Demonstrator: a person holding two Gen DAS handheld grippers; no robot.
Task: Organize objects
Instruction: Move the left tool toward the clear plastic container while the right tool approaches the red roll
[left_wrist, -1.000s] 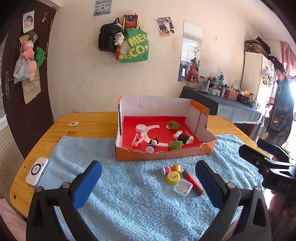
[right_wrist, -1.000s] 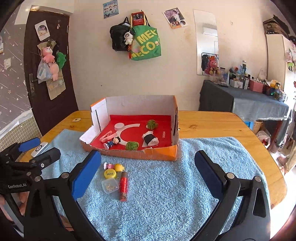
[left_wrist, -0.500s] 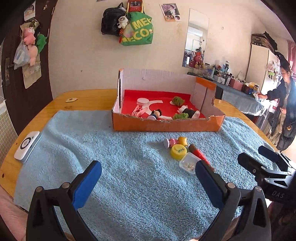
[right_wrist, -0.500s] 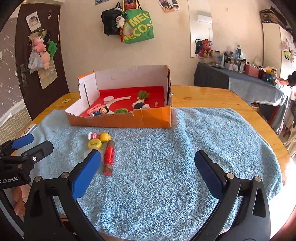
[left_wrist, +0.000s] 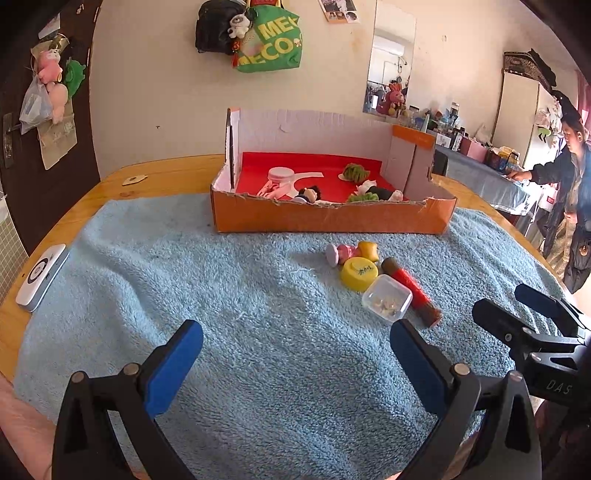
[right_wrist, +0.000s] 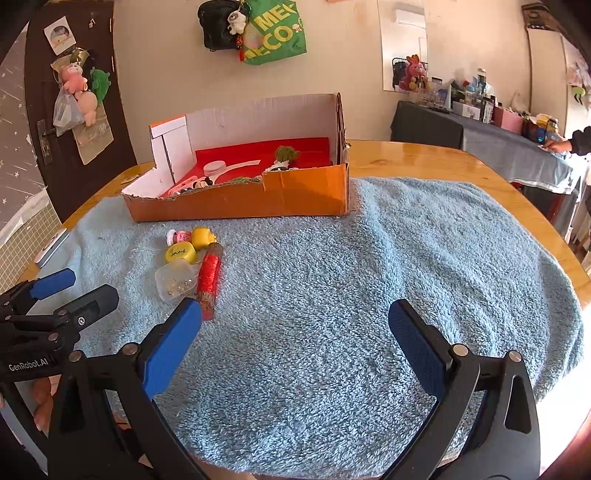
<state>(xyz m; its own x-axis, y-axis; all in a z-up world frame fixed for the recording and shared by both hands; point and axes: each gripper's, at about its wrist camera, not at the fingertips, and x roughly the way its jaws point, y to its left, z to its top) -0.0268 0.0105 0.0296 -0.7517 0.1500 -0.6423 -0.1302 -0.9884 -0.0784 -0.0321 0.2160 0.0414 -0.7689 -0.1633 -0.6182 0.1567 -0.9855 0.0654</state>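
An orange cardboard box (left_wrist: 332, 219) (right_wrist: 295, 192) with a red floor stands on a blue towel (left_wrist: 258, 314) (right_wrist: 406, 277) and holds several small toys. In front of it lie a pink toy (left_wrist: 338, 254) (right_wrist: 177, 236), a yellow toy (left_wrist: 368, 250) (right_wrist: 203, 237), a yellow cap (left_wrist: 359, 274) (right_wrist: 180, 253), a clear small case (left_wrist: 386, 303) (right_wrist: 175, 283) and a red tube (left_wrist: 410, 291) (right_wrist: 209, 275). My left gripper (left_wrist: 295, 354) is open over bare towel, left of the pile. My right gripper (right_wrist: 295, 332) is open, its left finger beside the tube's near end.
A white device (left_wrist: 42, 276) lies at the table's left edge. The round wooden table (right_wrist: 424, 158) shows beyond the towel. A person (left_wrist: 569, 177) stands at the far right by a cluttered side table. Bags hang on the wall behind.
Both grippers have dropped lower and moved closer to the towel and the pile of small things. Both stayed open. Nothing on the towel moved.
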